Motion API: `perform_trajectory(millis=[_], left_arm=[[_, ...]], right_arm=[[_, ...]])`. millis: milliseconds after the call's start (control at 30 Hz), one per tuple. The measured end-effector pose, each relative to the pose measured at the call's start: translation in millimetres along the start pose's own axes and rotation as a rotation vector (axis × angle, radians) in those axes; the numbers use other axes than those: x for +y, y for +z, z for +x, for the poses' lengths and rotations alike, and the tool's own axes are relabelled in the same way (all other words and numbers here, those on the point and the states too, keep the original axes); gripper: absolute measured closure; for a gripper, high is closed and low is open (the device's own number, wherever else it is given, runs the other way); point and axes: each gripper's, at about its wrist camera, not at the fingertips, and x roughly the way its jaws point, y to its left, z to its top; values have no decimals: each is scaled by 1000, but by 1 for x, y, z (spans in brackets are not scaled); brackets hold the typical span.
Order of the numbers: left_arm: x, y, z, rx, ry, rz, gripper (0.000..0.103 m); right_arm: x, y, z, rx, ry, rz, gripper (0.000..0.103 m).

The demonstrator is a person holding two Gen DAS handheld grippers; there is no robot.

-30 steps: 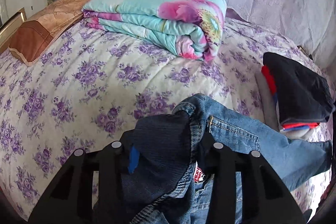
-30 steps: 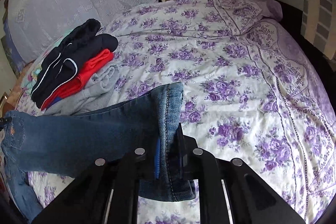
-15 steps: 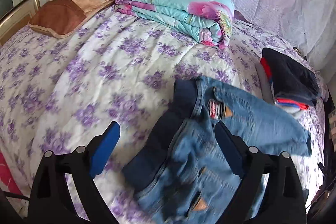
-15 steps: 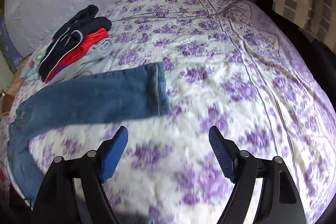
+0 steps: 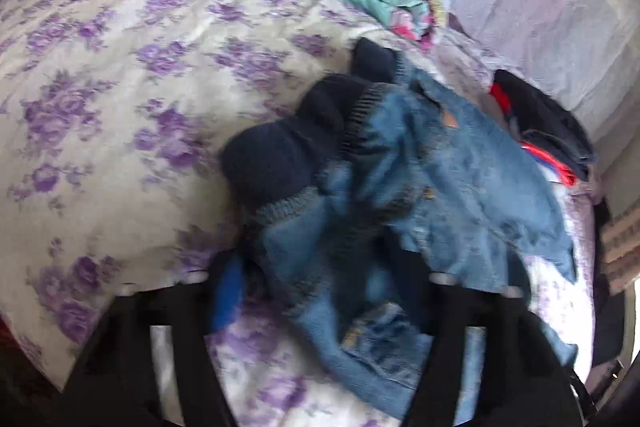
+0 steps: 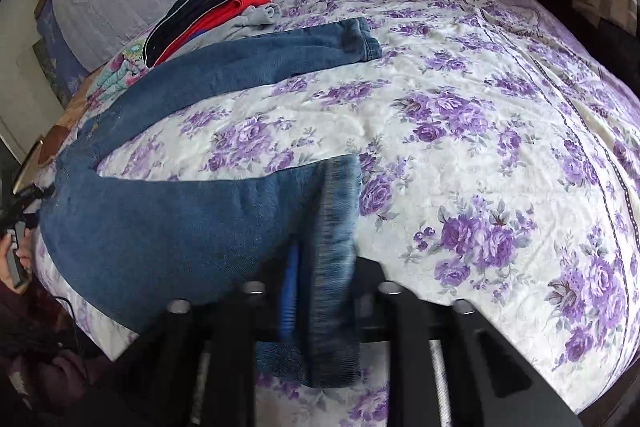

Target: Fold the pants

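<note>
1. Left tool [image 5: 316, 291]: its jaws have just been closing, and denim at the waist end of the jeans [image 5: 420, 179] sits between them. The view is blurred, but the cloth looks clamped.
2. Right tool [image 6: 320, 291]: its jaws have likewise just been closing and are now clamped on the hem of the near leg [image 6: 336, 227]; the blue pad presses the hem band.
3. Position of the garment: the jeans lie on the bed [image 6: 460, 99], legs splayed apart. The far leg [image 6: 280, 47] runs toward the stack of folded clothes [image 6: 212, 7], its cuff just beside the stack.
4. Step in hand, in my judgement: lifting the near leg to lay it over the far one.
5. Recommended handling: I should raise both ends together and keep the leg taut so that no slack bunches.
6. I should line hem on hem and seam on seam before letting go.
7. Risk: the cuff may catch the stack; I should set down short of it.
</note>
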Motion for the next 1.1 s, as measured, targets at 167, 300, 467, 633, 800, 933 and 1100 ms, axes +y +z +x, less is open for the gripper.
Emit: perform_trajectory(millis=[167, 300, 467, 633, 800, 933, 1100], left_arm=[[-13, -18, -62, -125, 34, 50, 91], [-1, -45, -56, -72, 81, 36, 91], [17, -54, -47, -74, 160, 48, 69], [-6, -44, -96, -195, 194, 137, 62], [-39, -44, -51, -113, 170, 263, 53], [-23, -53, -15, -60, 192, 284, 46], [-43, -8, -53, -55, 59, 284, 12]], right_arm=[[3, 12, -37, -82, -19, -54, 92], [-14, 8, -17, -29, -93, -28, 91], [-13, 2, -6, -52, -210, -34, 60], [10, 14, -52, -174, -90, -31, 56], [38, 13, 9, 50, -26, -64, 57], [38, 4, 28, 82, -45, -45, 55], [107, 67, 2, 16, 18, -226, 26]])
